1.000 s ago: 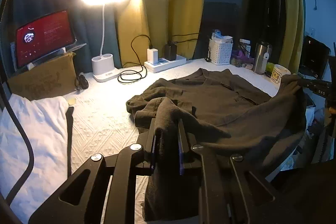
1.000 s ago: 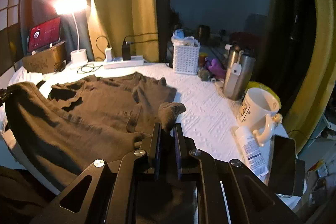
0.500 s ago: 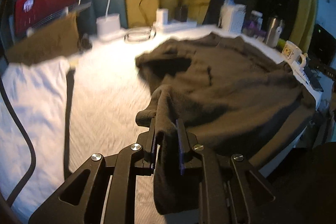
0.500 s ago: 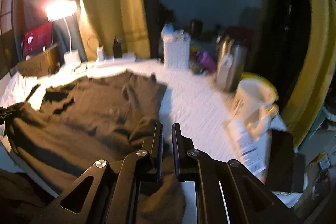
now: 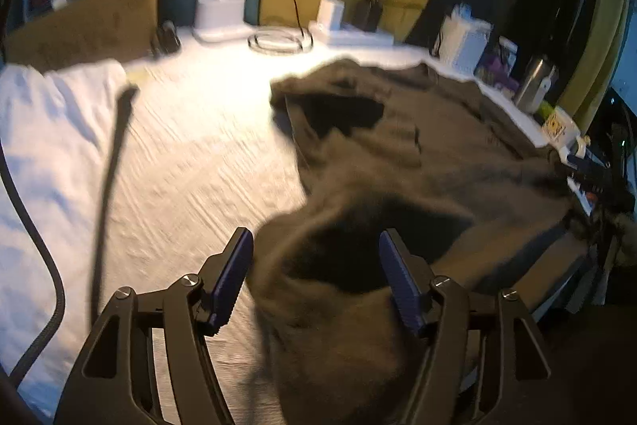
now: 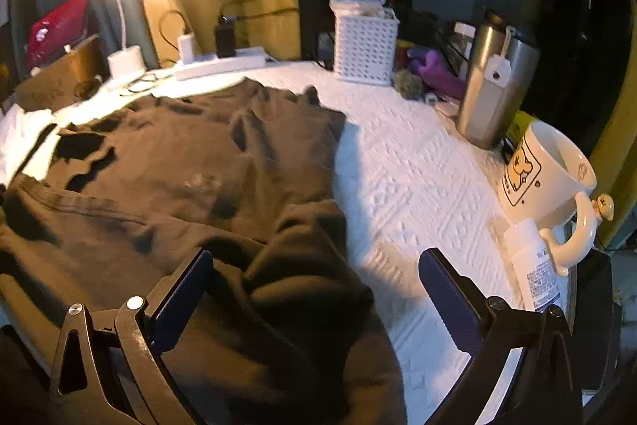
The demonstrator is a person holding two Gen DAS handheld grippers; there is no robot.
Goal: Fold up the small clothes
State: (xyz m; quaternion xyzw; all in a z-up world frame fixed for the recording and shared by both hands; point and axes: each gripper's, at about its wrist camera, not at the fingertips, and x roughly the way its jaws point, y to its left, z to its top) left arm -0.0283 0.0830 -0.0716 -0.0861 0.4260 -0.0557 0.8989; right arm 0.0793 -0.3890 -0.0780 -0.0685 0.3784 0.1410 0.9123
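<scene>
Left gripper (image 5: pixel 314 277): jaws just opening, brown garment (image 5: pixel 398 162) bunching loose between them.
Right gripper (image 6: pixel 314 277): spreading wide, gripping nothing; garment fold (image 6: pixel 302 265) lying between.

1. Your left gripper (image 5: pixel 316 275) points down at a slant, and its jaws have just been opening. The blue pads (image 5: pixel 233 277) stand apart, with dark cloth bunched loosely between them and neither pad pressing on it.
2. Your right gripper (image 6: pixel 314 287) tilts down likewise, and its jaws have just been opening to full width. Cloth lies by the left pad (image 6: pixel 181 299), ungripped.
</scene>
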